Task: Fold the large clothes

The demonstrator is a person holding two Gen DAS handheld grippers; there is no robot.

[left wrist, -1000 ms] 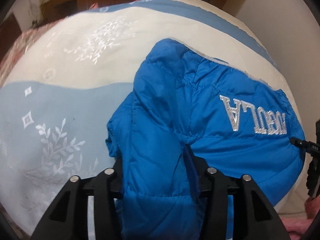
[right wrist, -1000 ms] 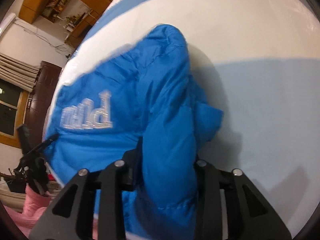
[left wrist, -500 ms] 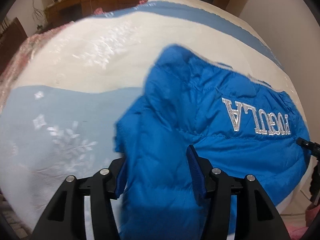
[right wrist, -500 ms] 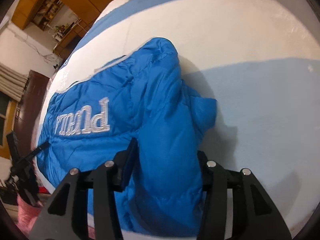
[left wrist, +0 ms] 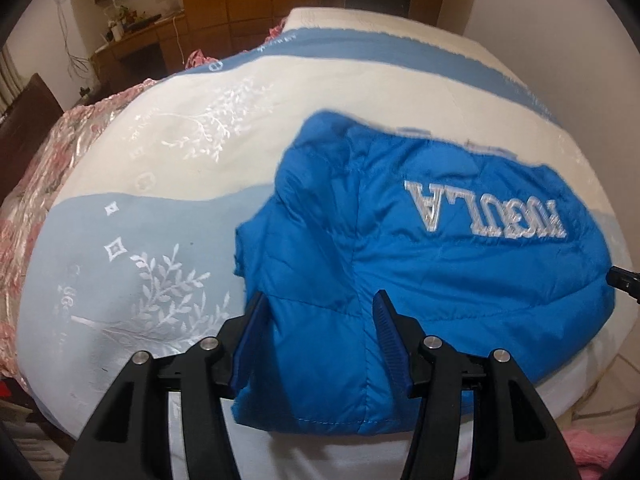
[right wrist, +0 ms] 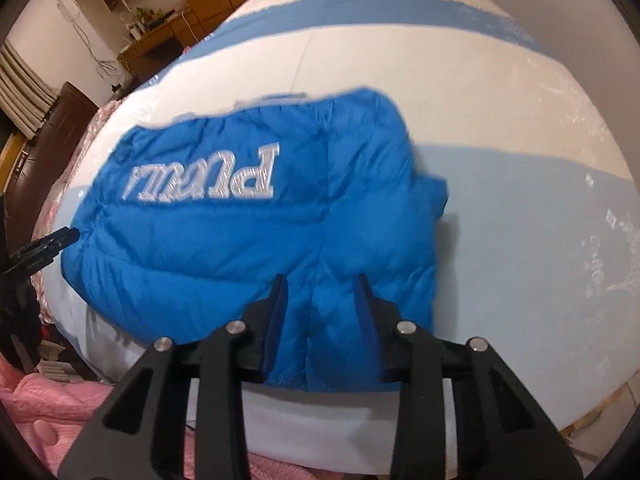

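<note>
A blue puffer jacket [left wrist: 420,264] with silver letters lies folded on the bed, near its front edge. It also shows in the right wrist view [right wrist: 256,232]. My left gripper [left wrist: 320,304] is open, its jaws spread on either side of the jacket's near left part, above the fabric. My right gripper [right wrist: 320,284] is open too, its jaws apart over the jacket's near right part. Neither gripper holds the cloth. The other gripper's black tip shows at each view's edge [left wrist: 624,280] [right wrist: 44,244].
The bed cover [left wrist: 160,208] is white and light blue with leaf embroidery. A pink floral quilt [left wrist: 36,184] lies at the bed's left side. A pink knit cloth [right wrist: 52,412] lies below the front edge. Wooden cabinets [left wrist: 248,4] stand behind.
Both grippers have let go of the jacket and opened. They have pulled back and risen, so the jacket now lies flat on the bed.
</note>
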